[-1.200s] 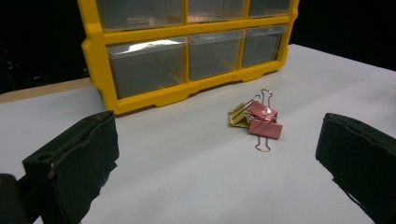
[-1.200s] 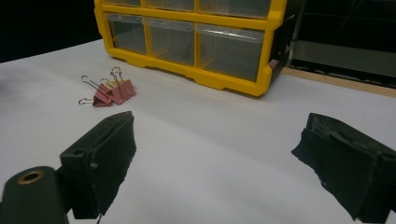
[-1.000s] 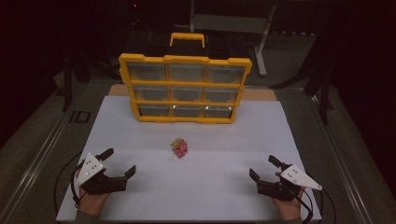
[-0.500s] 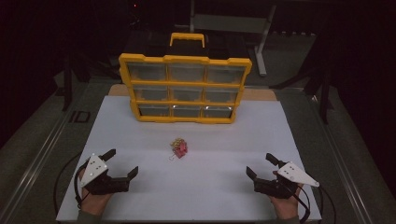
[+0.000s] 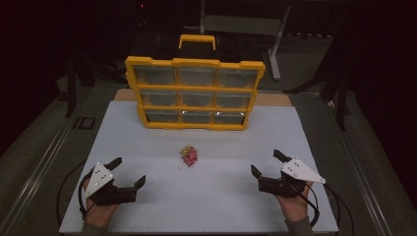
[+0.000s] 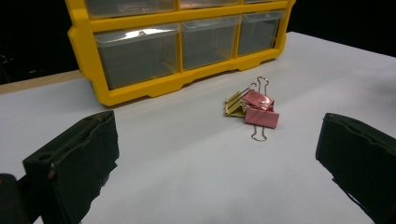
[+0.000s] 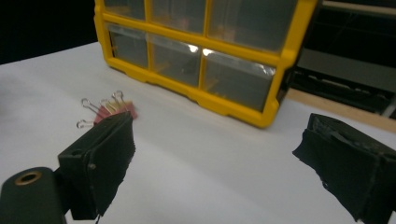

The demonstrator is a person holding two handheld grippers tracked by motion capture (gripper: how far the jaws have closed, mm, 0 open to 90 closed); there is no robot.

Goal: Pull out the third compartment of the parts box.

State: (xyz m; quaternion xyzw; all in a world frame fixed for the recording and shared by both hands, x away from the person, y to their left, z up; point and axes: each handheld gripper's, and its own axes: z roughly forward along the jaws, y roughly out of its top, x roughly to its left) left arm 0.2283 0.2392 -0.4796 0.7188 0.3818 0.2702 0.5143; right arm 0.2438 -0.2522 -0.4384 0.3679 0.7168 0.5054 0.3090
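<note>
A small heap of binder clips, pink and yellow with wire handles, lies in the middle of the white table. The left gripper view has the clips ahead between the jaws; in the right gripper view the clips peek out behind the left jaw. Behind them stands a yellow organizer with nine clear drawers, all pushed in. My left gripper rests open at the near left of the table. At the near right, my right gripper is open too. Both hold nothing.
The organizer has a yellow handle on top and sits at the table's far edge. A dark metal stand rises behind it. Dark floor surrounds the table, with a rail along the left.
The right gripper has slid a little to the left and forward. The left gripper has shifted slightly. The clips have not moved.
</note>
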